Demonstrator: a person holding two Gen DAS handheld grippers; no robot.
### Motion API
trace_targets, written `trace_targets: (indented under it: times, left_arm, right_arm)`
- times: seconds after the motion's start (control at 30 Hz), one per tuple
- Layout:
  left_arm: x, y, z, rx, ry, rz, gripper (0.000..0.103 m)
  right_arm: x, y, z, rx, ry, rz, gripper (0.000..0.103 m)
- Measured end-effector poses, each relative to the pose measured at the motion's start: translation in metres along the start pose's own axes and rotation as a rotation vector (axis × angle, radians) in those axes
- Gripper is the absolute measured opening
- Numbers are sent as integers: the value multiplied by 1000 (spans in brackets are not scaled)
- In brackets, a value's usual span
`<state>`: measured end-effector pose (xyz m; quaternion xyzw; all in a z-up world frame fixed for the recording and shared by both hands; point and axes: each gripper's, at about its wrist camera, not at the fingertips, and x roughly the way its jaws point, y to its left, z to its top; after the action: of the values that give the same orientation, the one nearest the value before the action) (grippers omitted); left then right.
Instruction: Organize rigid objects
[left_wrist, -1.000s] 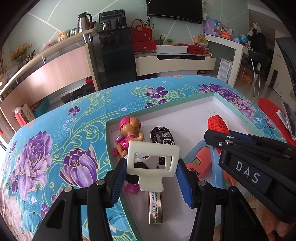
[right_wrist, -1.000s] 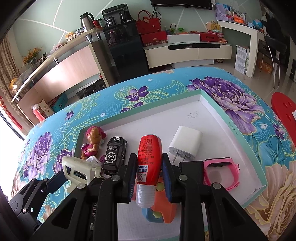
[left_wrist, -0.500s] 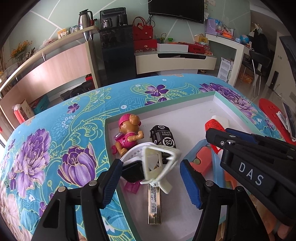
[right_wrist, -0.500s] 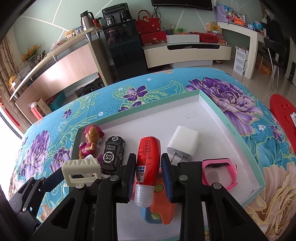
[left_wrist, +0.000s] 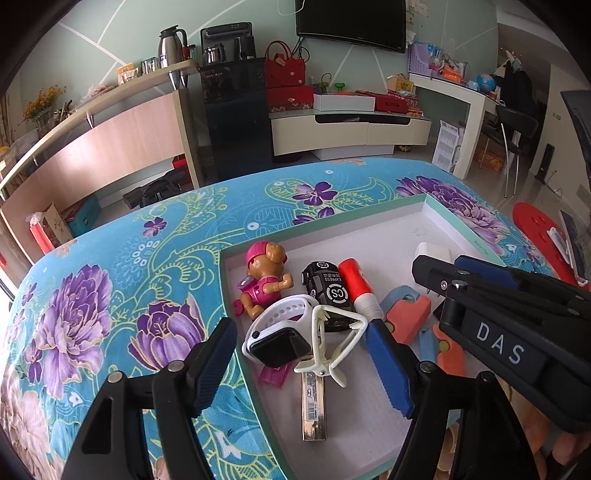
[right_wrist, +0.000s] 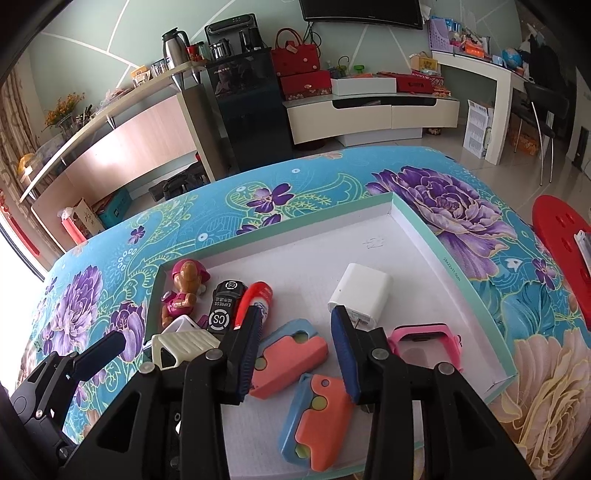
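In the shallow white cardboard tray (right_wrist: 413, 236), the pink plastic pup figure (right_wrist: 183, 291) sits at nine o'clock. At its three o'clock lie the black toy car (right_wrist: 225, 306), then the red tube (right_wrist: 255, 299). The white square charger (right_wrist: 360, 297) lies at three o'clock of them, and the pink watch (right_wrist: 424, 341) at five.

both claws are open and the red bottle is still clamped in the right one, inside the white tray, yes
Not quite. The right claw is open with nothing in it; the right wrist view shows the red bottle lying free in the white tray, beside the black toy car. The left claw is open too.
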<state>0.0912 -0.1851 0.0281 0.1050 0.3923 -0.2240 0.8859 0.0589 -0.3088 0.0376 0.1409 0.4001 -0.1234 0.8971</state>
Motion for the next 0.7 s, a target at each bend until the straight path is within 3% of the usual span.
trace_targets:
  times: [0.4, 0.7]
  left_arm:
    - [-19, 18, 6, -30, -45, 28, 80]
    - [-17, 70, 0, -191, -28, 126, 80]
  right_arm:
    - [-8, -3, 3, 15, -24, 0, 40]
    - [-2, 2, 1, -1, -5, 9, 40]
